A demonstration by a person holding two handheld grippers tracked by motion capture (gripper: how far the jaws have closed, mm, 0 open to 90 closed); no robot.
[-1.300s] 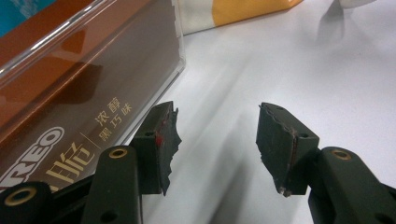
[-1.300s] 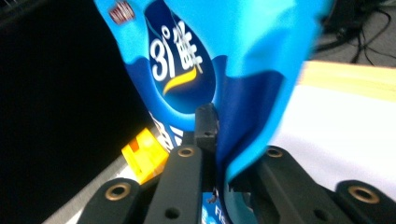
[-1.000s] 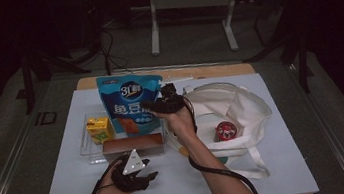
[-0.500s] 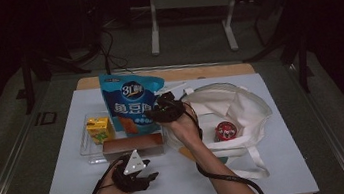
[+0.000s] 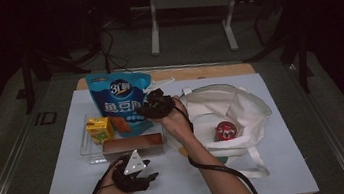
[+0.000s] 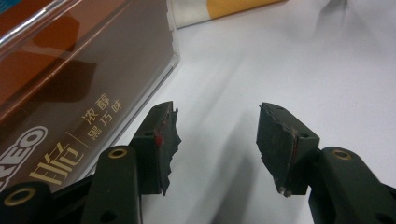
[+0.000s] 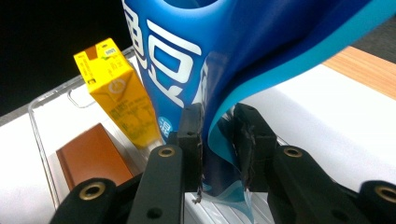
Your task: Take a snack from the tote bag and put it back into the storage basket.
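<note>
Fingers of the left gripper (image 6: 212, 140) stand apart with nothing between them, low over the white table cover (image 6: 280, 60); just to their left lies the long brown cardboard biscuit box (image 6: 70, 79) inside the clear plastic tray (image 5: 85, 143). Fingers of the right gripper (image 7: 217, 140) are pressed together on the lower side edge of the large blue plastic snack pouch (image 7: 196, 60), which rises above them, over the tray, beside the small yellow drink carton (image 7: 116, 88). I judge the pouch light, soft and slippery; its film bends, so a hold on the flat sealed edge seems safest. Further right lies the white cloth tote bag (image 5: 247, 112).
</note>
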